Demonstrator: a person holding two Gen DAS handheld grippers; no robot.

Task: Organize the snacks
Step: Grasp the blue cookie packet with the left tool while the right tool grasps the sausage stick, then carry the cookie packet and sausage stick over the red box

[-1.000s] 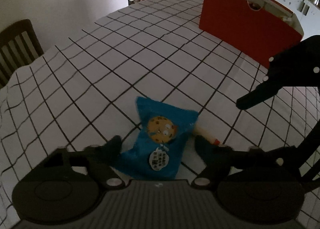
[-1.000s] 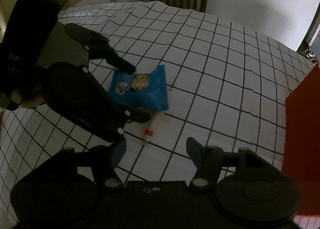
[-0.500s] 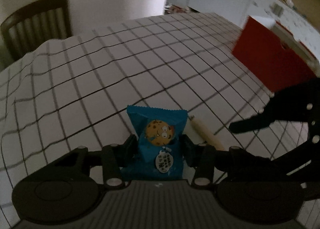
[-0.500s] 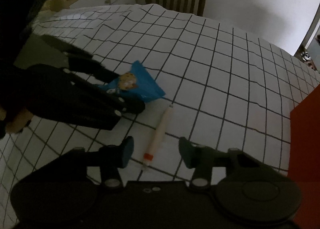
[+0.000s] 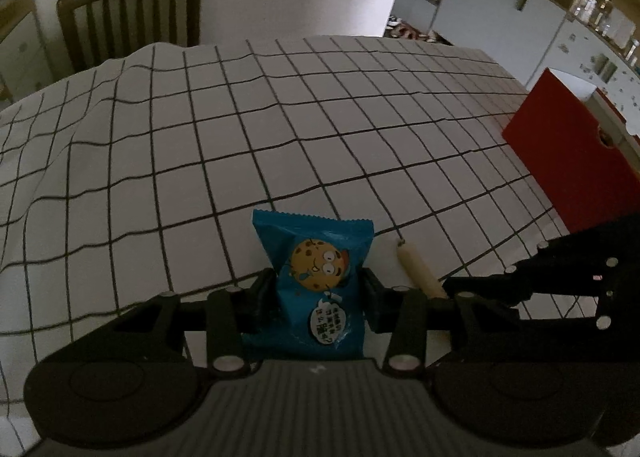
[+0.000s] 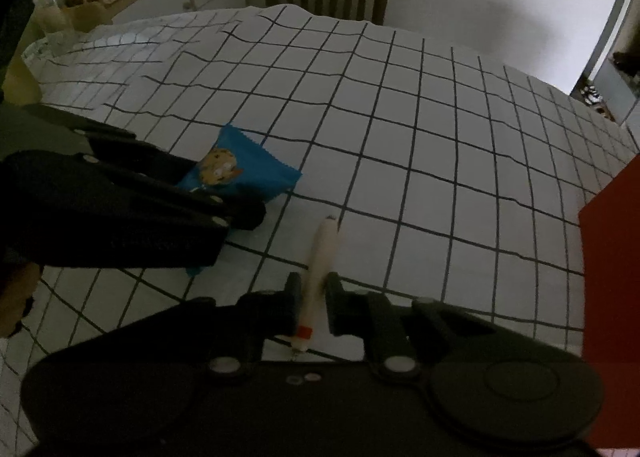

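The left gripper [image 5: 318,289] is closing on the blue cookie packet [image 5: 316,289] at lower centre; the right gripper [image 6: 314,297] is clamping the cream snack stick [image 6: 320,265] on the table [image 6: 420,161].

The cookie packet [image 5: 316,289] lay on the worktop [image 5: 280,137], between the fingers of the left hand-held gripper [image 5: 318,293], whose jaws were closing on it. Just to its right lay the stick snack [image 6: 320,265], near end between the pressed fingers of the right hand-held gripper [image 6: 314,299]. The box [image 5: 572,173] stood well apart at the worktop's right edge. A chair [image 5: 132,13] stood behind the far edge.
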